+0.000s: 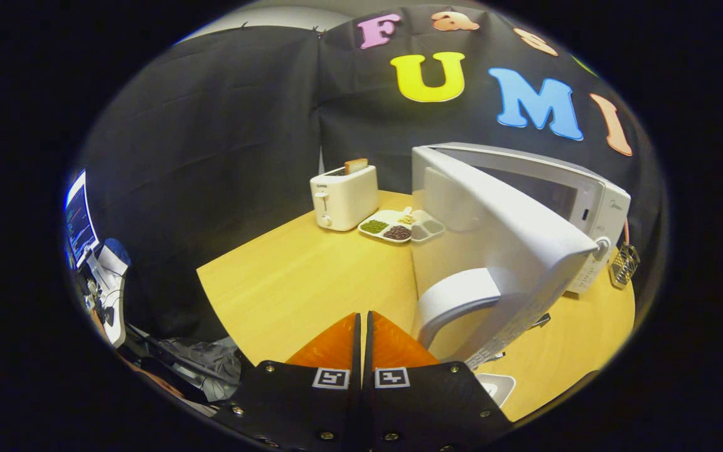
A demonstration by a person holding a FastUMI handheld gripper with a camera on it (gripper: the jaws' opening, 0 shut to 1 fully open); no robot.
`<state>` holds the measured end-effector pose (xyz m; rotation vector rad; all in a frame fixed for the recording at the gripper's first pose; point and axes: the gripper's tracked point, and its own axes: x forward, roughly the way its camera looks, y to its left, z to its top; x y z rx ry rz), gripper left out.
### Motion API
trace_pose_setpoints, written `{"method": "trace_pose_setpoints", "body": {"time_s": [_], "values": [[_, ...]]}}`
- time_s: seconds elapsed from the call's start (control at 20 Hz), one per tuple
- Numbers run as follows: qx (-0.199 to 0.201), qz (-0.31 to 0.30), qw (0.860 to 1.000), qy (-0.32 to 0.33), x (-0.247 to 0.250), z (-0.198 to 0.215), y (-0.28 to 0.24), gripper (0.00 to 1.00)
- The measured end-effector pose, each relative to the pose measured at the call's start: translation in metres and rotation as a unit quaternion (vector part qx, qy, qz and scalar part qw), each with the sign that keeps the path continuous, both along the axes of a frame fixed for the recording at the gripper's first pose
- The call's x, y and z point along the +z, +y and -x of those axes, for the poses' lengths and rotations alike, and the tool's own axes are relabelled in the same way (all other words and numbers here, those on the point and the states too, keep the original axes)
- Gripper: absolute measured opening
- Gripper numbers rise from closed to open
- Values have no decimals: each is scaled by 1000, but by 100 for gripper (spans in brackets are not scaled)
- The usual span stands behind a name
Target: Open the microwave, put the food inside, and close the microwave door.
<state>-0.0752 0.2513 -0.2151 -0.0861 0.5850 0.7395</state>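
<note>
- Gripper [362,317]: fingers pressed together, tips meeting with only a thin seam between them; nothing held. It hangs above the near part of the wooden table [286,282].
- Just right of the fingertips: the curved white handle [455,298] of the microwave door [506,232]. Handle is beside the fingers, not between them; contact cannot be told.
- Door stands swung wide open, its edge toward the gripper, its outer face with the handle turned this way.
- Microwave [578,188]: white body beyond the door, on the right side of the table; part of the cavity opening shows behind the door's top edge. Interior contents cannot be made out.
- Food: a white divided tray [399,227] with dark and green-brown portions in its compartments, on the table well beyond the fingers, between the toaster and the microwave door, touching neither as far as can be told.
- White toaster [344,197]: left of the tray, at the table's far edge, a slice of bread standing in its slot.
- Small wire basket [625,263] at the microwave's right end.
- Left, off the table: a lit monitor [79,221] and loose clutter below it.
</note>
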Motion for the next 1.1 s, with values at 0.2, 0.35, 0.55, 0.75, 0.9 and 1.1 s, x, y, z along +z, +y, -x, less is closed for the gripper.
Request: {"method": "trace_pose_setpoints", "body": {"time_s": [0.2,0.35,0.55,0.75,0.9,1.1], "values": [[-62,4,998,-9,4,-46,-36,1],[-101,7,995,-17,4,-82,-56,1],[-145,10,989,-30,11,-120,-84,1],[-177,19,983,-39,11,-155,-101,1],[-199,26,979,-46,10,-179,-110,1],[-229,31,972,-45,7,-206,-116,1]]}}
